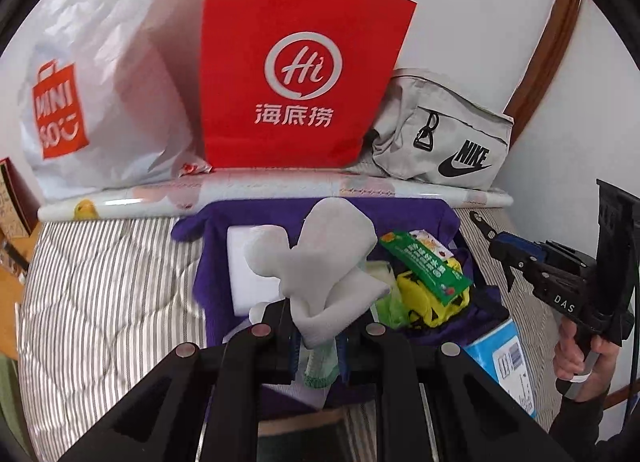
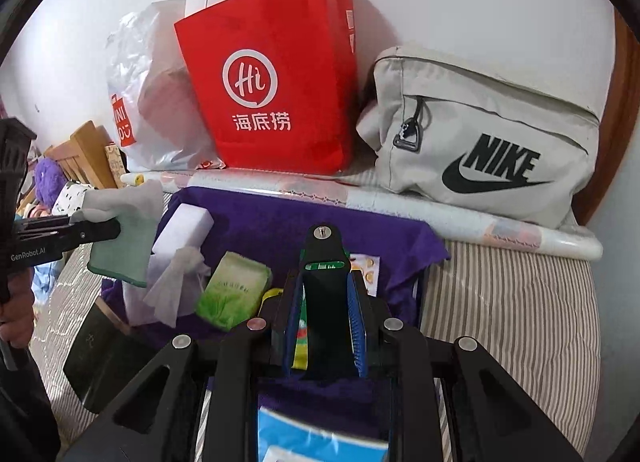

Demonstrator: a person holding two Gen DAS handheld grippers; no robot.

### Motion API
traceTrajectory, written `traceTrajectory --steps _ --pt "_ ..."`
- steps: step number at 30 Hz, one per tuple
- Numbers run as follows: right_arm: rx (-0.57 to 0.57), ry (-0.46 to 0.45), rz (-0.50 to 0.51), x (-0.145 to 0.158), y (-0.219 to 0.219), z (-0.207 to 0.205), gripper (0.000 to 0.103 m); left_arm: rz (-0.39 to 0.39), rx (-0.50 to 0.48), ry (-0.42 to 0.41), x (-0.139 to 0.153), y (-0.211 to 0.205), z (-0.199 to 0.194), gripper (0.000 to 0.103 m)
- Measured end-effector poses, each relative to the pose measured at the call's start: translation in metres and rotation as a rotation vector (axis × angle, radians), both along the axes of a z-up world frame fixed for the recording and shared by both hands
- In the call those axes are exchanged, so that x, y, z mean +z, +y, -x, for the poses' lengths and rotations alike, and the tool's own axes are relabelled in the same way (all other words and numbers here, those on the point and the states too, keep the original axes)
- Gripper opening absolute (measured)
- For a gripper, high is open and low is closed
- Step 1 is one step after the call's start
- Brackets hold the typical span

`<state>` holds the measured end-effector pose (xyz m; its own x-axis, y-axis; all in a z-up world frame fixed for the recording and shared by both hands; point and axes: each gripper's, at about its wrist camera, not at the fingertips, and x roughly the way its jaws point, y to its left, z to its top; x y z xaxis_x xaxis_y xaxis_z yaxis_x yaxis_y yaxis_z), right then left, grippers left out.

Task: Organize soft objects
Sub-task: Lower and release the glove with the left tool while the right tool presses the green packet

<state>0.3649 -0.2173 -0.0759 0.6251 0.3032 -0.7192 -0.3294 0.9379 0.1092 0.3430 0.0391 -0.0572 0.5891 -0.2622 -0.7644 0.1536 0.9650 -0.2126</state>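
The striped bedcover [image 2: 508, 302] takes most of the scene, w/ a purple cloth [image 2: 280, 222] spread on it. At the wall stand a red paper bag [image 1: 296, 70], a white plastic bag [image 1: 104, 94] and a grey Nike pouch [image 2: 492, 142], and a long paper roll [image 2: 400, 202] lies in front of them. On the purple cloth lie a white foam block [image 2: 182, 230], a green tissue pack [image 2: 234, 290], a crumpled white tissue [image 2: 176, 282] and a green snack packet [image 1: 424, 266] over smth yellow [image 1: 428, 302]. A blue-white pack [image 1: 508, 362] lies at the near edge. The left gripper [image 1: 316, 326] is clenched on a grey sock w/ green cuff [image 1: 320, 262] and holds it above the cloth, approx. over the foam block. The right gripper [image 2: 324, 302] has its fingers nearly together w/ nothing between them; the green packet shows only behind them.
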Motion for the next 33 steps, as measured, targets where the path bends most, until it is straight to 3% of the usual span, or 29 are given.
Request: traceTrajectory --steps 21,33 --pt "0.048 0.121 0.060 -0.033 0.020 -0.047 0.023 -0.019 -0.091 0.080 -0.028 -0.035 -0.052 0.014" --pt "0.070 0.169 0.089 -0.051 0.025 -0.051 0.023 -0.037 -0.075 0.122 -0.044 -0.031 -0.060 0.016"
